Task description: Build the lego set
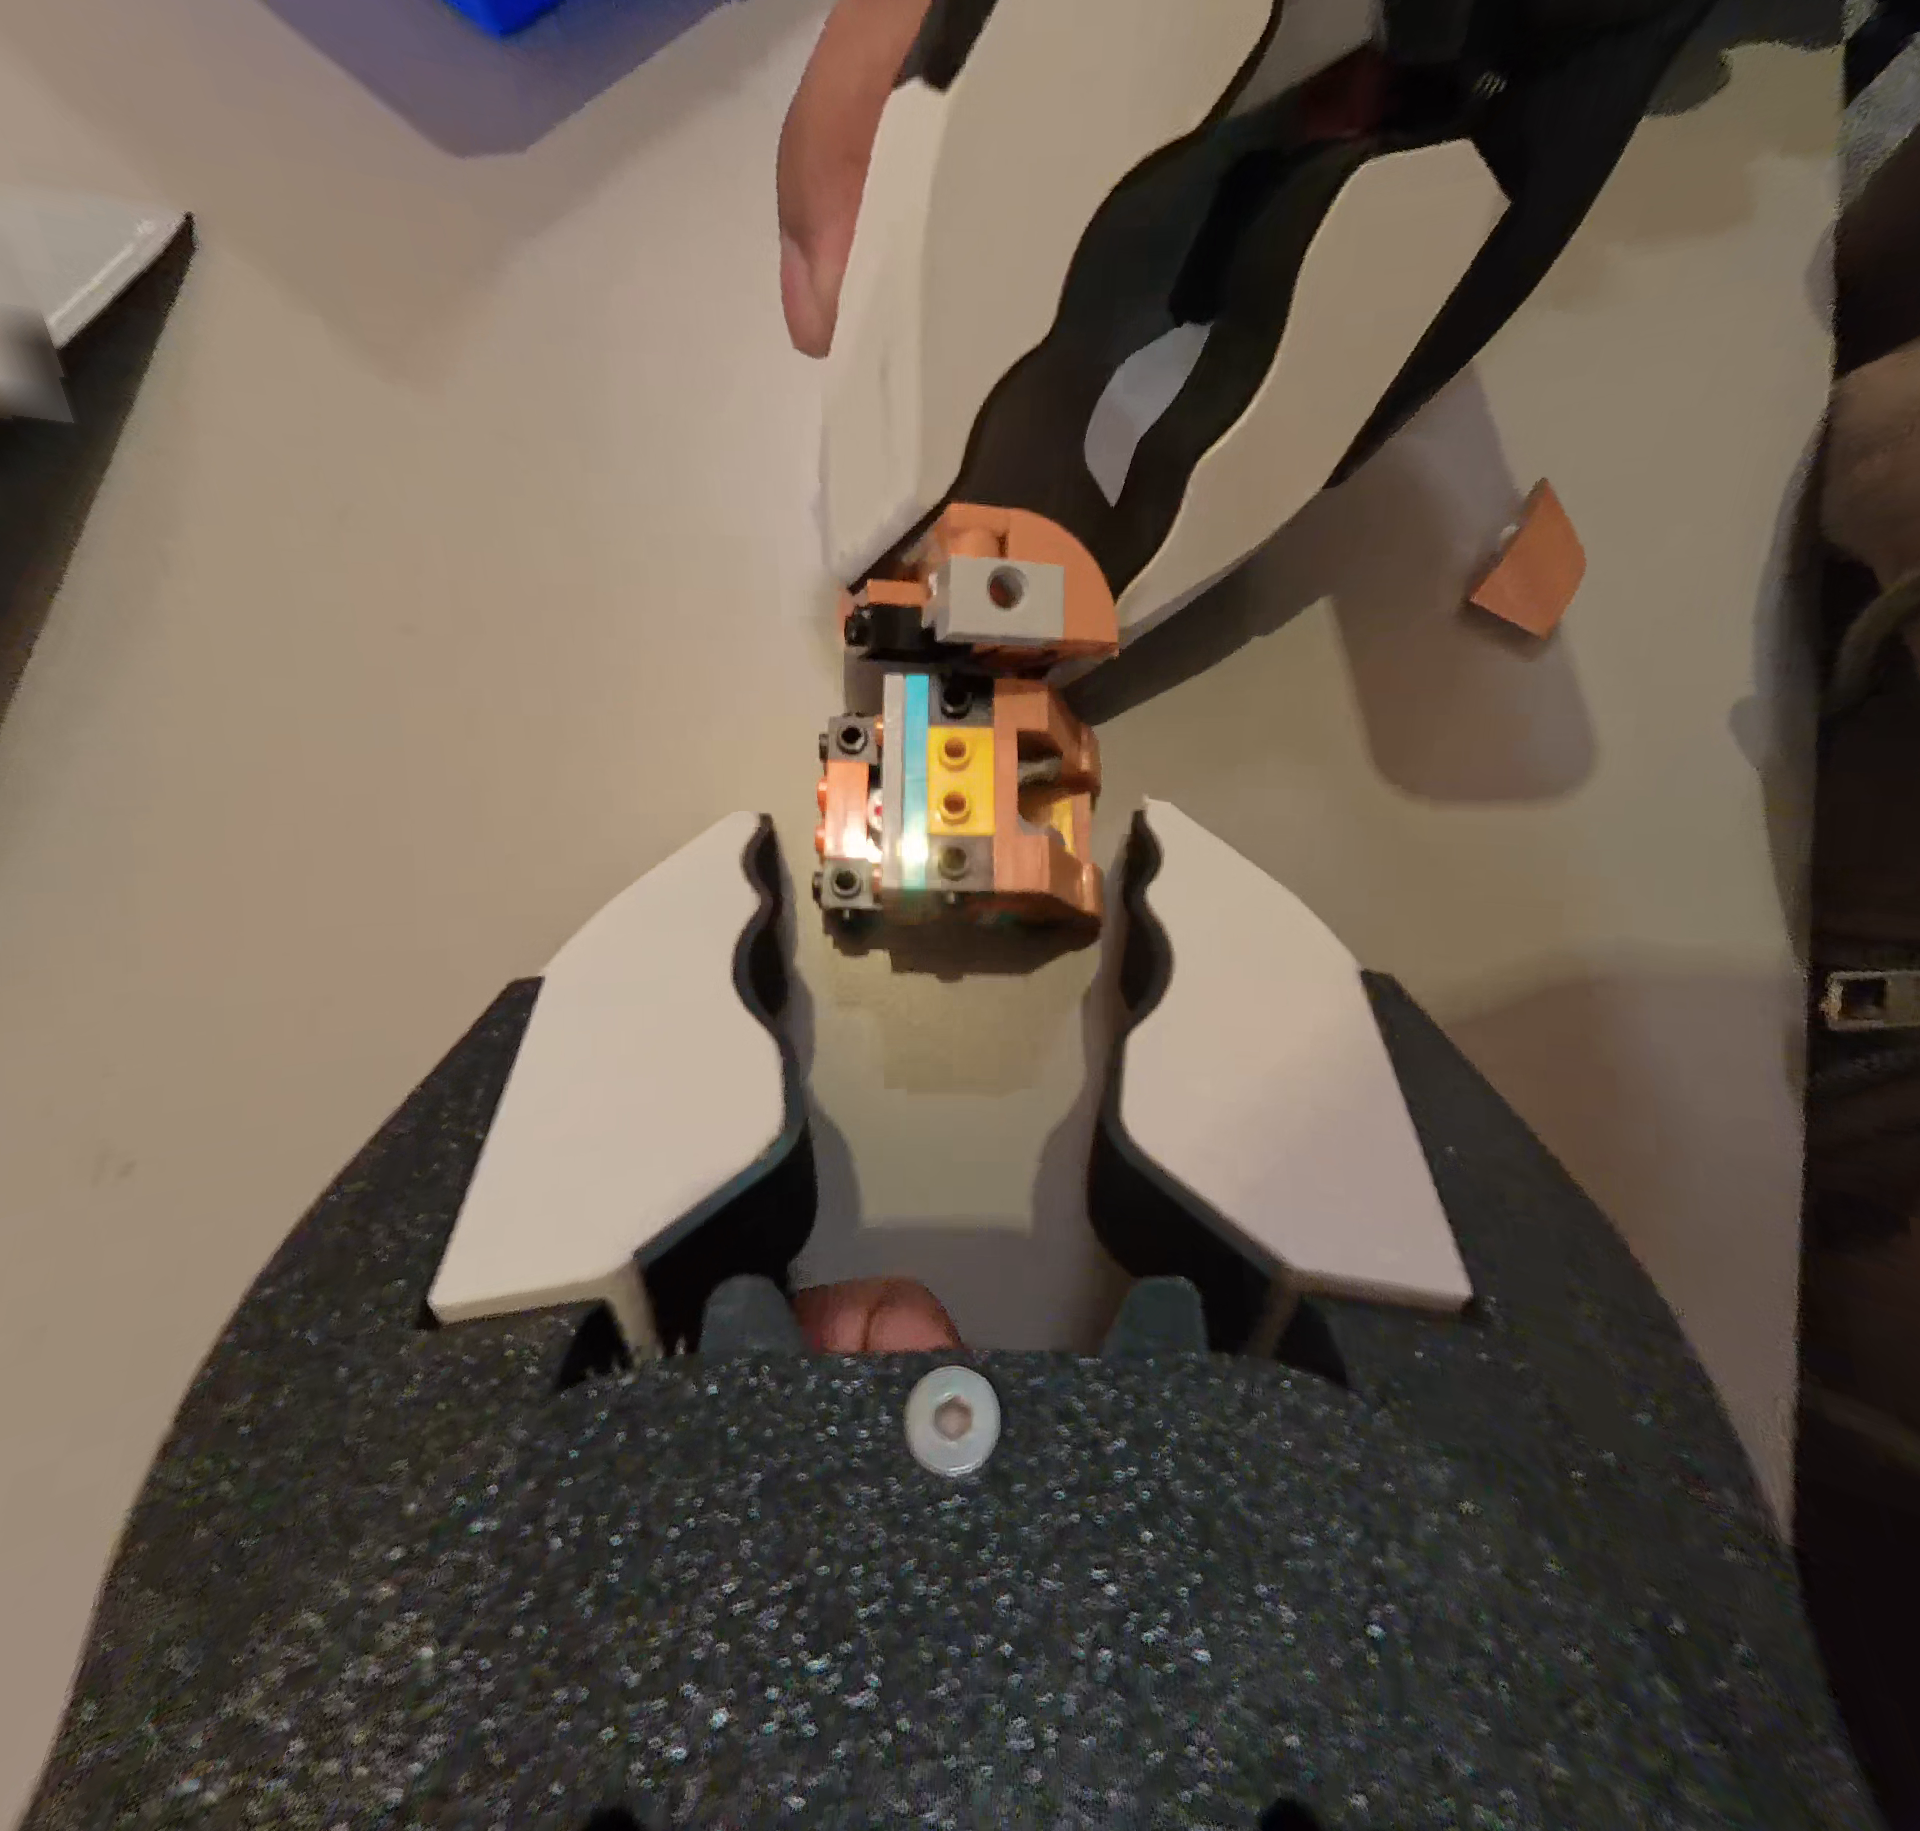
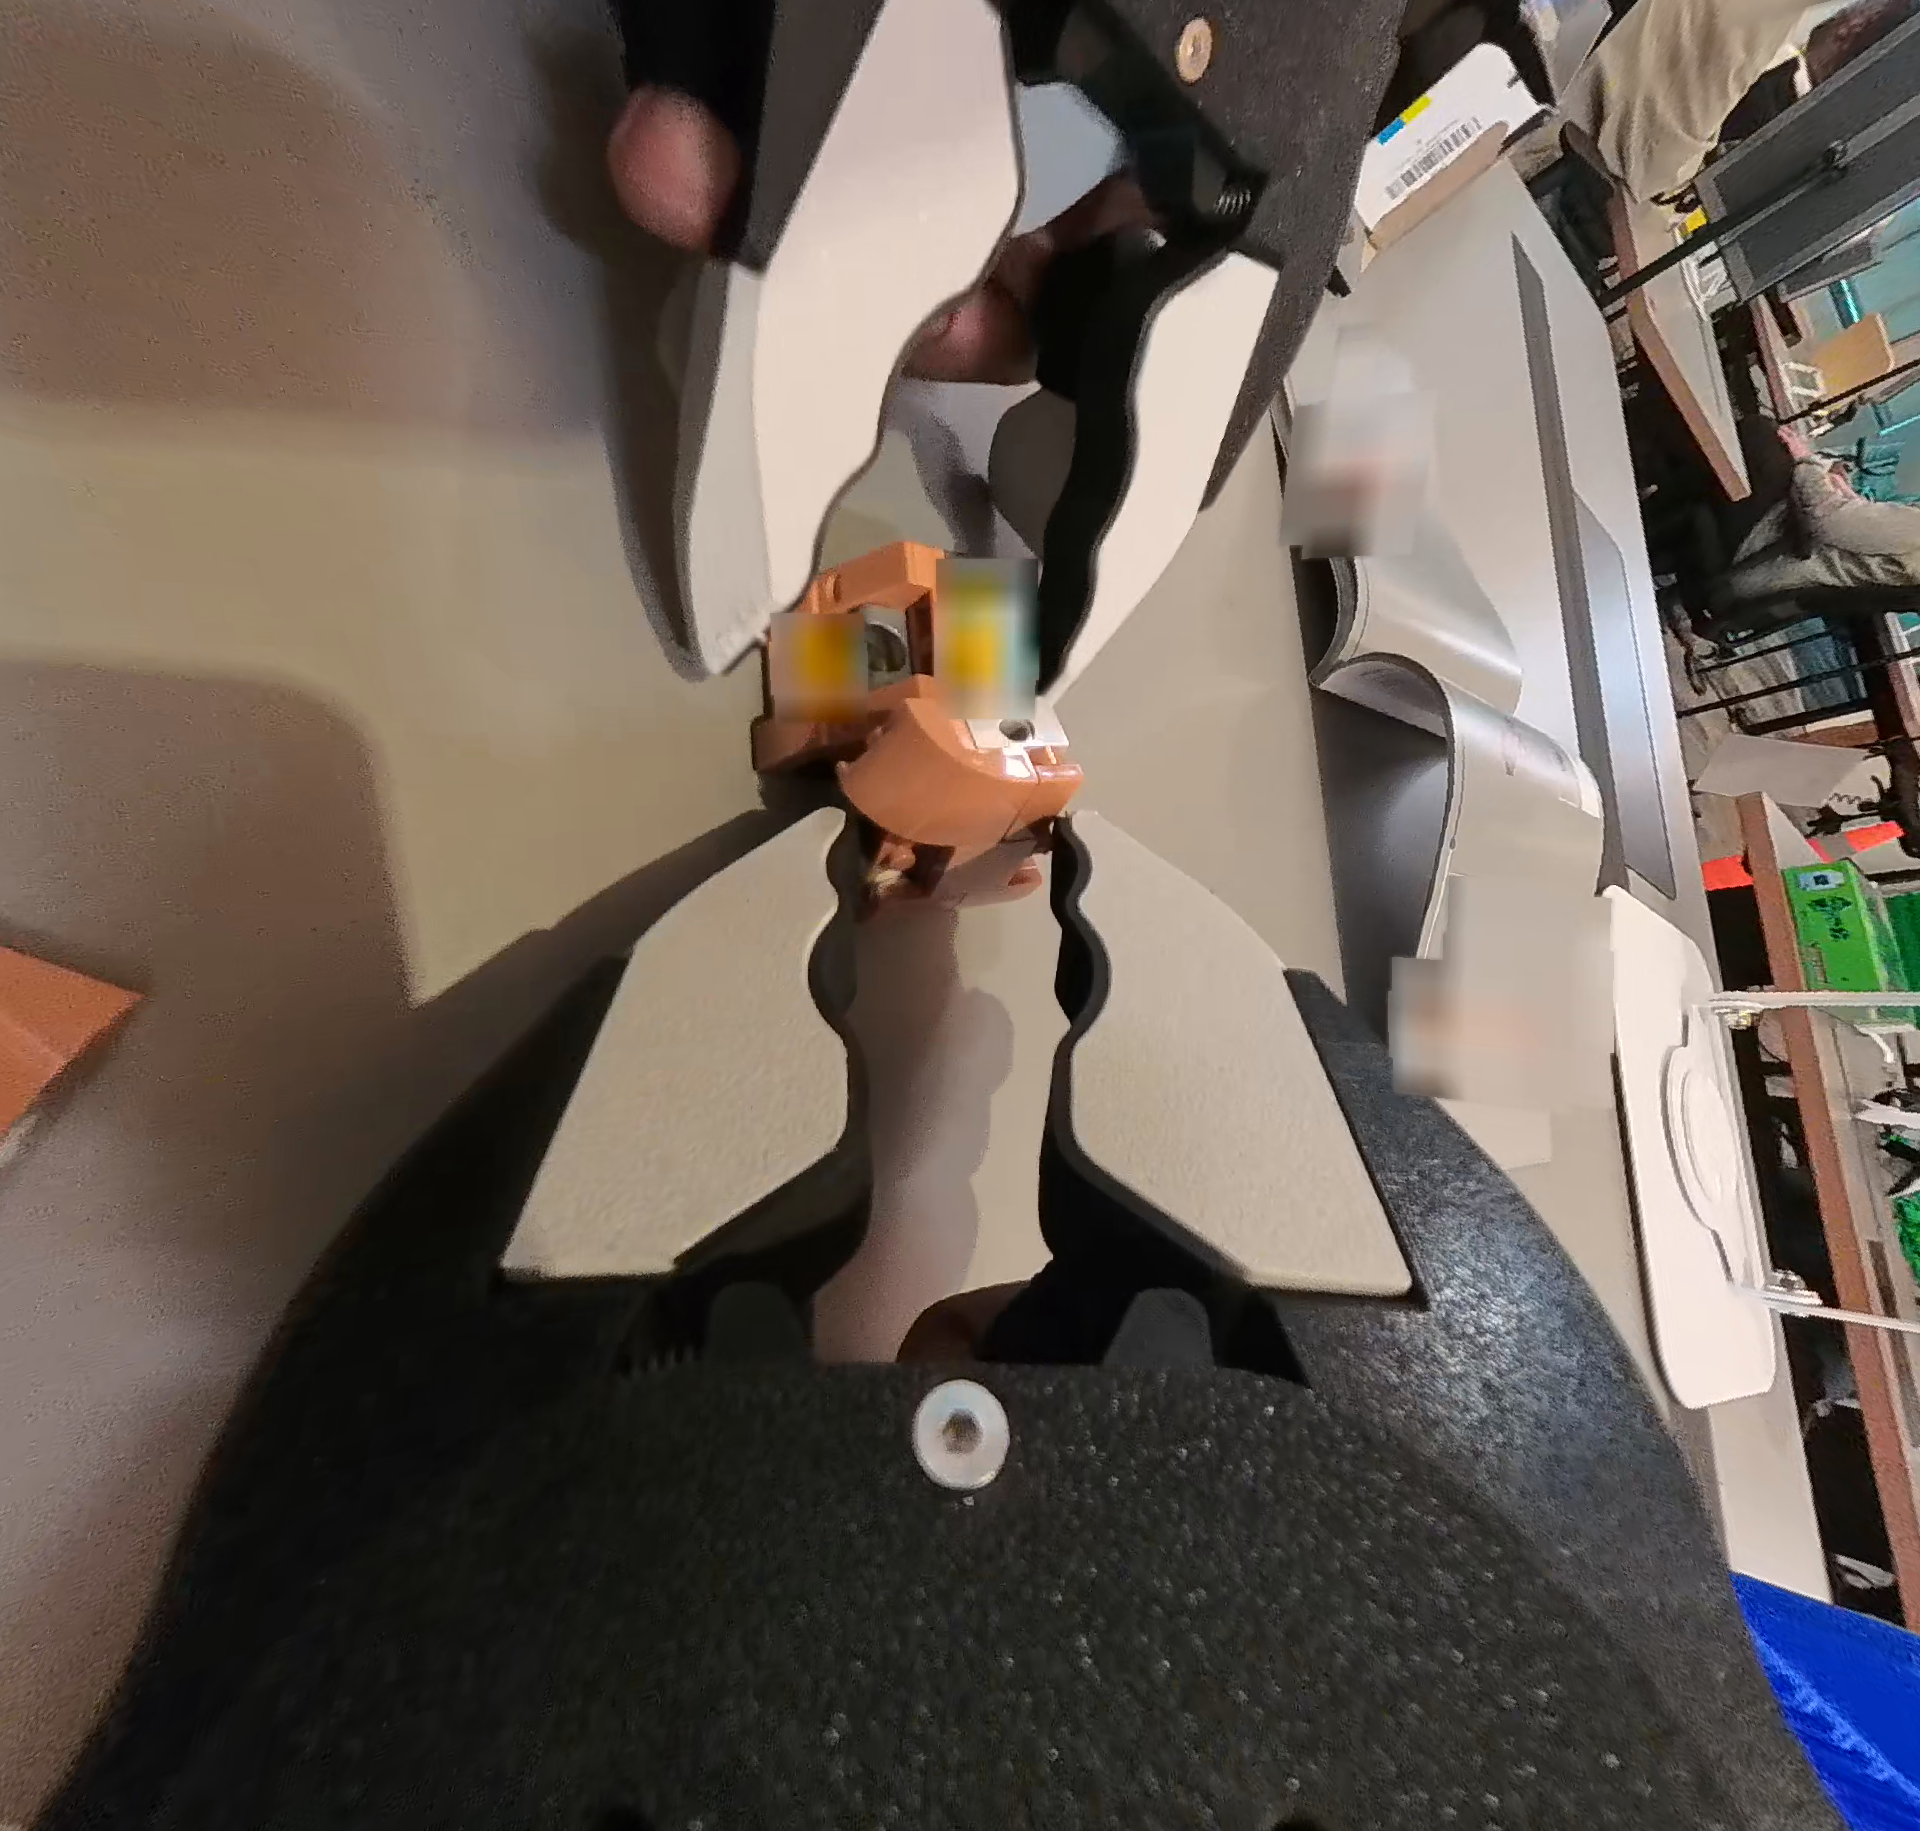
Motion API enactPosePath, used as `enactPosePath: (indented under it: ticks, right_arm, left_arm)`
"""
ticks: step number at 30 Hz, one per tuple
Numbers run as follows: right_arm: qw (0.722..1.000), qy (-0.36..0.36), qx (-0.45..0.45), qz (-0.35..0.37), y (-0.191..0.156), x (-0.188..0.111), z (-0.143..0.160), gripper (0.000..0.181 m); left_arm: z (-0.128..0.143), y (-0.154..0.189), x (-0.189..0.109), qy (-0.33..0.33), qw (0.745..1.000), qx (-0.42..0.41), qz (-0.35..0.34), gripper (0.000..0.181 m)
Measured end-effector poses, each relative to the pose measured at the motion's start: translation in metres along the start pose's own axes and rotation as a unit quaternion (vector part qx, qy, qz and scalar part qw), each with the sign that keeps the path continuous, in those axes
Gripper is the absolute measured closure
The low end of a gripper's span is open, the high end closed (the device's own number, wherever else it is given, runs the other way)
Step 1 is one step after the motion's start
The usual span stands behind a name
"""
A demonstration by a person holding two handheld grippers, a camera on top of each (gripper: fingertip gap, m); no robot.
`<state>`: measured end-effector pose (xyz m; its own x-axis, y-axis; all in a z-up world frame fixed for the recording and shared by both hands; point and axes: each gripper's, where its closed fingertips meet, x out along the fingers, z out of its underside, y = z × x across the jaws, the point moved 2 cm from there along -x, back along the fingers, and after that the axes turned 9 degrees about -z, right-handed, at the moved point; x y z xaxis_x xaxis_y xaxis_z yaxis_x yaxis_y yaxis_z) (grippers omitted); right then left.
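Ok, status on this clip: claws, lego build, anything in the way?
Left claw open, tips flanking brown brick body. Right claw shut on curved brown head section. Loose brown slope piece lies aside, not in the way.

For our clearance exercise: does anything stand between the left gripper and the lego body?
Nothing visible does. The left gripper is open, and the body lies partly between its fingertips on the table. The right gripper grips the curved piece at the body's far end, beyond the left one's path.
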<state>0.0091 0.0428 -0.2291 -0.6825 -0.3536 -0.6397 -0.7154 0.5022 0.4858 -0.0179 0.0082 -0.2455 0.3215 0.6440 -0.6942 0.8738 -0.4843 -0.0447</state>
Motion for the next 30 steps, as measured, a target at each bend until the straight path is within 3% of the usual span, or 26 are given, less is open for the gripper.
enactPosePath:
  ticks: [1, 6, 12, 16, 19, 27, 30]
  right_arm:
    - [1.000, 0.001, 0.005, -0.001, 0.000, 0.000, 0.000, 0.147]
    - [0.999, 0.025, 0.035, -0.005, 0.003, -0.002, 0.001, 0.147]
    - [0.979, 0.142, 0.149, -0.019, 0.021, -0.022, -0.007, 0.147]
    - [0.958, 0.194, 0.206, -0.036, 0.029, -0.029, -0.008, 0.147]
    - [0.947, 0.222, 0.226, -0.043, 0.033, -0.033, -0.011, 0.147]
    - [0.932, 0.249, 0.257, -0.061, 0.034, -0.034, -0.016, 0.147]
    - [0.935, 0.239, 0.257, -0.058, 0.035, -0.033, -0.015, 0.147]
  left_arm:
    - [-0.001, -0.001, 0.002, 0.001, 1.000, 0.011, -0.008, 0.125]
    - [-0.006, 0.001, 0.004, 0.015, 1.000, 0.028, 0.002, 0.128]
    - [-0.030, -0.010, -0.018, 0.138, 0.989, -0.046, 0.029, 0.129]
    - [-0.036, -0.014, -0.024, 0.173, 0.981, -0.075, 0.037, 0.132]
    - [-0.046, -0.011, -0.032, 0.214, 0.968, -0.108, 0.081, 0.133]
    - [-0.054, -0.021, -0.040, 0.262, 0.944, -0.174, 0.102, 0.135]
    - [-0.049, -0.022, -0.034, 0.233, 0.954, -0.168, 0.089, 0.135]
